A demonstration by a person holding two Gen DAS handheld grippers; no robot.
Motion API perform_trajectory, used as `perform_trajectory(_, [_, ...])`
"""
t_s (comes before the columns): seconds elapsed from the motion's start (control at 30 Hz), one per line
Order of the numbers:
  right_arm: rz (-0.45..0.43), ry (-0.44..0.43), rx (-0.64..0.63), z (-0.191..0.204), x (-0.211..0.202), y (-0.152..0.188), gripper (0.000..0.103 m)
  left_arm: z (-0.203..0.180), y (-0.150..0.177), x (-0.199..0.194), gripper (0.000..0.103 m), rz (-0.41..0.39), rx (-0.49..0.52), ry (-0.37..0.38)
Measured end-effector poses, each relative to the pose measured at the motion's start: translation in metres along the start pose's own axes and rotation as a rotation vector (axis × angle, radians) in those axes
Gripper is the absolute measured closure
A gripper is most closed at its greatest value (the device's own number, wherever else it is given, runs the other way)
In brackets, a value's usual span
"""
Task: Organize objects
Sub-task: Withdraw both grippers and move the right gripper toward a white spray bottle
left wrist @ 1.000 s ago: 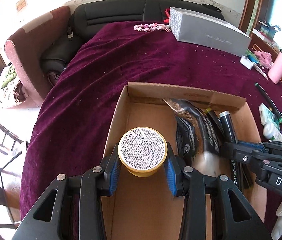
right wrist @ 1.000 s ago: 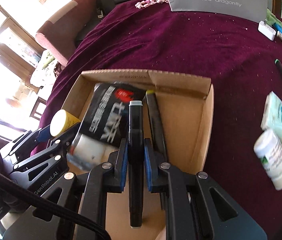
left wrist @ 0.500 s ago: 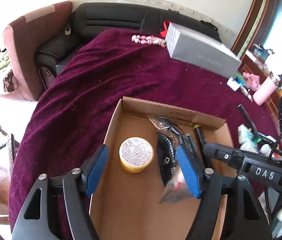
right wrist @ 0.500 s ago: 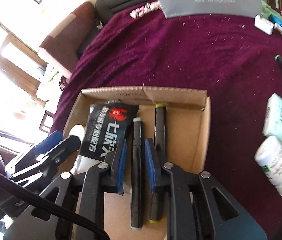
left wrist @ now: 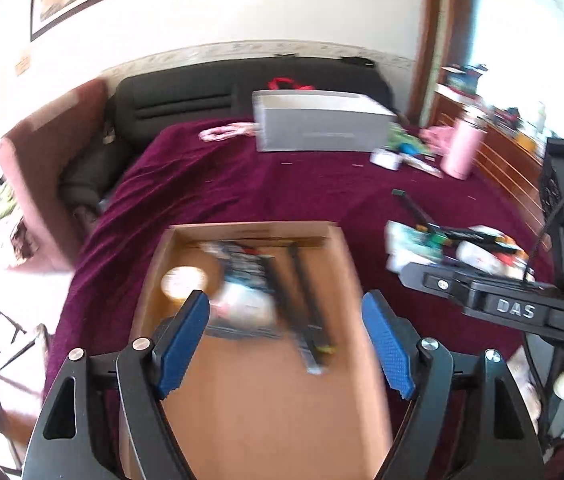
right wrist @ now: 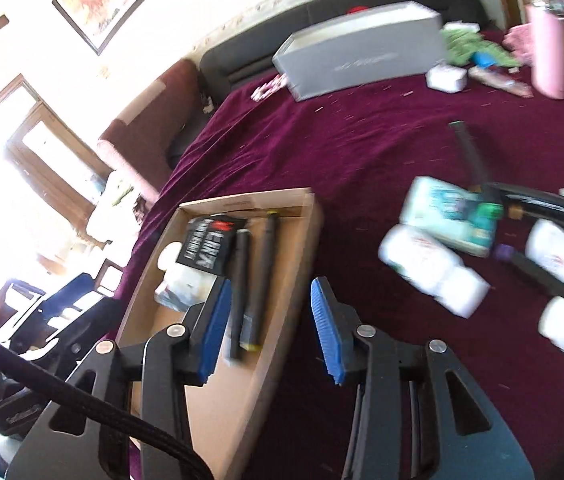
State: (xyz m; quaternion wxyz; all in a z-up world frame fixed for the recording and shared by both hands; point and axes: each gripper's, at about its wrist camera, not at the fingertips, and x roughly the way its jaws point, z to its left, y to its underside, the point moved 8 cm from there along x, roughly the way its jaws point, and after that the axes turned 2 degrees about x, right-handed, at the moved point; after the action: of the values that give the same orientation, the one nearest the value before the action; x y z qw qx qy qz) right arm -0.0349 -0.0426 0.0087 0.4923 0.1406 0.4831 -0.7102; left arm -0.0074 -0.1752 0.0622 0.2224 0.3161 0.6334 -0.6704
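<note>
Cardboard box (right wrist: 282, 280) is seen lying open on a counter draped in a maroon cloth (right wrist: 362, 152). Inside it, a round yellow tin (left wrist: 183, 280), a black packet (right wrist: 210, 246), a pale, blurred item beneath the packet, and two dark markers (right wrist: 256, 276) have already been placed. The left gripper (left wrist: 286, 344) is held above the box, its blue-padded fingers (left wrist: 184, 344) opening wide with nothing gripped between them. The right gripper (right wrist: 268, 326) is held over the box's right wall, its fingers (right wrist: 214, 328) also opening and holding nothing; the markers are seen between them only in the background.

Much is judged to be left. To the right of the box, several white bottles (right wrist: 430, 276), a teal and white packet (right wrist: 450, 216) and more dark pens (right wrist: 542, 204) lie loose on the cloth. Farther back, a grey box (right wrist: 362, 48) and a pink bottle (right wrist: 548, 52) stand near small clutter; whether these belong to the task cannot be told.
</note>
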Motion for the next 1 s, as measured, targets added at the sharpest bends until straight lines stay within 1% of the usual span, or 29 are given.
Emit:
perform_trajectory(0.03, [-0.025, 0.012, 0.001, -0.01, -0.012, 0.003, 0.061, -0.021, 0.004, -0.001, 0.029, 0.005, 0.021, 0.036])
perform_trajectory(0.13, [-0.086, 0.041, 0.027, -0.042, -0.045, 0.009, 0.057, -0.068, 0.014, 0.001, 0.029, 0.025, 0.059, 0.119])
perform_trajectory(0.23, [-0.13, 0.077, 0.065, -0.075, -0.073, 0.013, 0.057, -0.117, 0.029, 0.012, 0.029, 0.053, 0.092, 0.192])
perform_trajectory(0.3, [-0.154, 0.108, 0.098, -0.102, -0.093, 0.016, 0.057, -0.14, 0.039, 0.022, 0.029, 0.078, 0.095, 0.225])
perform_trajectory(0.33, [-0.166, 0.124, 0.124, -0.118, -0.103, 0.018, 0.057, -0.154, 0.047, 0.032, 0.029, 0.106, 0.087, 0.253])
perform_trajectory(0.4, [-0.184, 0.154, 0.165, -0.142, -0.117, 0.019, 0.057, -0.173, 0.059, 0.042, 0.029, 0.136, 0.081, 0.294])
perform_trajectory(0.43, [-0.192, 0.169, 0.19, -0.156, -0.125, 0.022, 0.057, -0.183, 0.064, 0.048, 0.029, 0.151, 0.085, 0.311])
perform_trajectory(0.53, [-0.206, 0.18, 0.256, -0.186, -0.143, 0.031, 0.057, -0.205, 0.076, 0.062, 0.029, 0.166, 0.115, 0.319])
perform_trajectory(0.6, [-0.212, 0.186, 0.275, -0.197, -0.149, 0.033, 0.057, -0.208, 0.078, 0.074, 0.03, 0.171, 0.119, 0.295])
perform_trajectory(0.67, [-0.212, 0.184, 0.292, -0.205, -0.151, 0.035, 0.057, -0.2, 0.078, 0.086, 0.03, 0.182, 0.108, 0.257])
perform_trajectory(0.7, [-0.208, 0.172, 0.299, -0.208, -0.15, 0.036, 0.057, -0.196, 0.077, 0.09, 0.03, 0.197, 0.078, 0.264])
perform_trajectory(0.73, [-0.196, 0.149, 0.307, -0.21, -0.147, 0.035, 0.057, -0.191, 0.073, 0.089, 0.03, 0.181, 0.049, 0.268])
perform_trajectory(0.77, [-0.186, 0.129, 0.311, -0.209, -0.144, 0.035, 0.057, -0.185, 0.07, 0.09, 0.03, 0.168, 0.042, 0.238])
perform_trajectory(0.8, [-0.175, 0.103, 0.315, -0.208, -0.14, 0.034, 0.057, -0.175, 0.067, 0.093, 0.03, 0.16, 0.041, 0.179])
perform_trajectory(0.83, [-0.157, 0.066, 0.317, -0.206, -0.133, 0.034, 0.057, -0.168, 0.068, 0.098, 0.03, 0.168, 0.026, 0.156])
perform_trajectory(0.87, [-0.143, 0.046, 0.315, -0.204, -0.128, 0.032, 0.057, -0.165, 0.07, 0.102, 0.029, 0.178, 0.006, 0.163])
perform_trajectory(0.9, [-0.13, 0.035, 0.311, -0.202, -0.122, 0.031, 0.057, -0.162, 0.068, 0.1, 0.025, 0.16, -0.021, 0.203])
perform_trajectory(0.93, [-0.121, 0.044, 0.302, -0.202, -0.115, 0.027, 0.057, -0.162, 0.067, 0.1, 0.02, 0.16, -0.029, 0.226])
perform_trajectory(0.97, [-0.112, 0.056, 0.292, -0.202, -0.11, 0.025, 0.057, -0.163, 0.067, 0.1, 0.017, 0.16, -0.029, 0.242])
perform_trajectory(1.0, [-0.098, 0.067, 0.284, -0.202, -0.104, 0.023, 0.057, -0.164, 0.068, 0.1, 0.012, 0.163, -0.023, 0.257])
